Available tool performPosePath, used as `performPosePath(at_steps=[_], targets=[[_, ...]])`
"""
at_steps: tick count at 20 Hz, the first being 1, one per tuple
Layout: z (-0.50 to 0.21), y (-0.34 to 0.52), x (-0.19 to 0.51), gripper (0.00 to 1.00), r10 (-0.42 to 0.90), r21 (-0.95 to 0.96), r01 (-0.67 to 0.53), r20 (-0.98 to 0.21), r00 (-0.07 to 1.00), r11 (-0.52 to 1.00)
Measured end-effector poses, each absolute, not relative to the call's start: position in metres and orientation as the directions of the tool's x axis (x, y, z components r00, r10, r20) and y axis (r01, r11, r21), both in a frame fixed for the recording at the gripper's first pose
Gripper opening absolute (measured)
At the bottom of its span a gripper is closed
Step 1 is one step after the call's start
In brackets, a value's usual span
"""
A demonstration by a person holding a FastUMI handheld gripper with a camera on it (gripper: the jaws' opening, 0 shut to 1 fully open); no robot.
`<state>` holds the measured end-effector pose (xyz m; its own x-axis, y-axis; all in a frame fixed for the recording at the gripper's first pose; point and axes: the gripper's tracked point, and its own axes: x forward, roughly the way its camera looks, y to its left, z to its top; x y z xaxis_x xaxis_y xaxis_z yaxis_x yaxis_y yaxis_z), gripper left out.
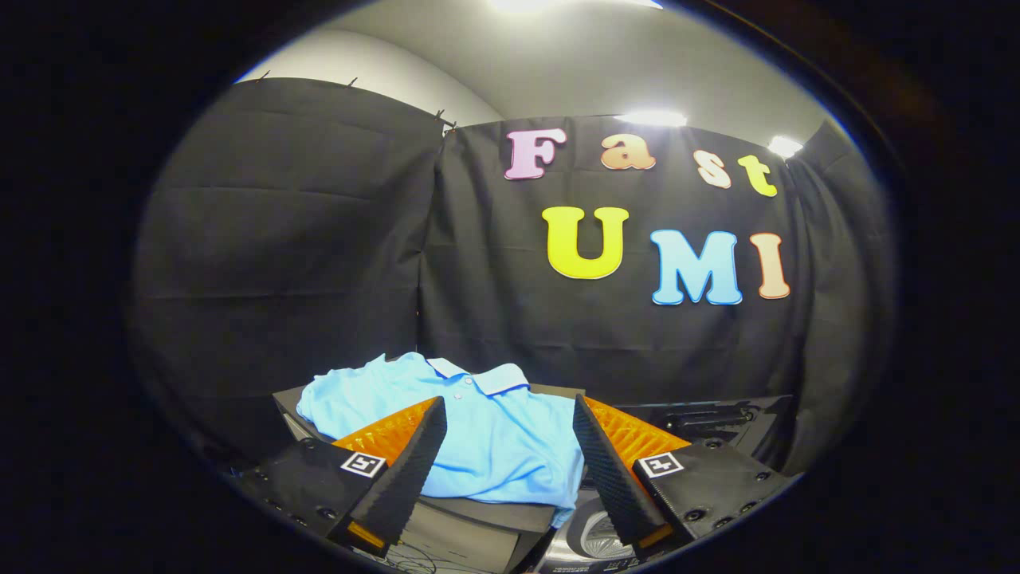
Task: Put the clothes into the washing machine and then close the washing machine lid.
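A light blue polo shirt [486,434] with a white collar lies spread on a dark flat surface [478,510], just ahead of and between my fingers. My gripper [510,410] is open, hovering over the shirt with a wide gap and nothing pinched; both fingertips [434,414] stand apart from the cloth's middle. Below and to the right, by the right finger, part of a round metal drum [602,538] of the washing machine shows, its opening seen from above.
The shirt's surface ends in an edge close below my fingers, with cables [414,562] under it. A dark ledge with black hardware [709,418] runs behind the right finger. Black cloth walls close off the back and both sides.
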<state>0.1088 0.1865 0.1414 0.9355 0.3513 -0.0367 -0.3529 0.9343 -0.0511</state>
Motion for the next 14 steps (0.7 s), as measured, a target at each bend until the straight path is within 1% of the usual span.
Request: performPosePath(at_steps=[7, 9, 12, 14], targets=[[0.141, 0.236, 0.149, 0.99, 0.431, -0.006, -0.437, -0.157, 0.889, 0.899], [0.138, 0.245, 0.162, 0.99, 0.443, 0.007, -0.451, -0.201, 0.874, 0.893], [0.121, 0.262, 0.179, 0.99, 0.470, 0.028, -0.484, -0.298, 0.831, 0.874], [0.123, 0.269, 0.186, 0.99, 0.481, 0.017, -0.504, -0.327, 0.813, 0.863]])
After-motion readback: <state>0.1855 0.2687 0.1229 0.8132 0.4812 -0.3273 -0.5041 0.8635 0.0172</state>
